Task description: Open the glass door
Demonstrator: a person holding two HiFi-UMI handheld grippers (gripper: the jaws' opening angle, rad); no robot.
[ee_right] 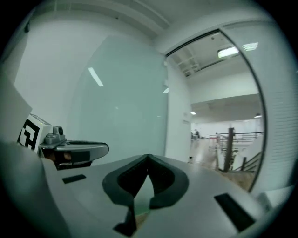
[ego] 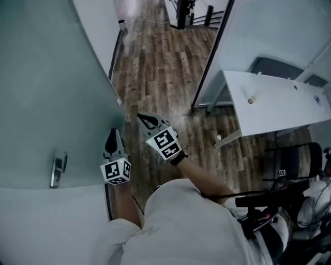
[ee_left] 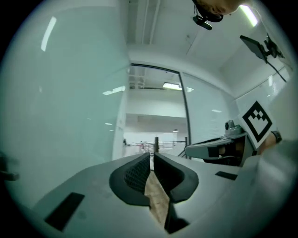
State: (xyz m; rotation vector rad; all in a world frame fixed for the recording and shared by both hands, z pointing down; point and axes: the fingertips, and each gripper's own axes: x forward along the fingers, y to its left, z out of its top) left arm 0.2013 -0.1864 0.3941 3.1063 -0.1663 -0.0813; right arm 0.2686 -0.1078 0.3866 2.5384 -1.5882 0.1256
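The frosted glass door [ego: 46, 93] fills the left of the head view, with its metal handle [ego: 58, 170] low on the pane. It stands swung aside from the dark door frame [ego: 209, 57], and wood floor [ego: 155, 67] shows through the gap. My left gripper [ego: 113, 138] points up along the door's edge, to the right of the handle and apart from it. Its jaws are shut on nothing [ee_left: 152, 155]. My right gripper [ego: 145, 120] hangs just beside it, aimed at the doorway, also shut and empty [ee_right: 148, 157]. The door [ee_left: 60, 107] is to the left of both.
A white table [ego: 274, 103] with a small object [ego: 252, 100] on it stands at the right, and a black chair [ego: 295, 160] is below it. A dark railing [ego: 186, 15] stands beyond the doorway. The person's light clothing fills the bottom of the head view.
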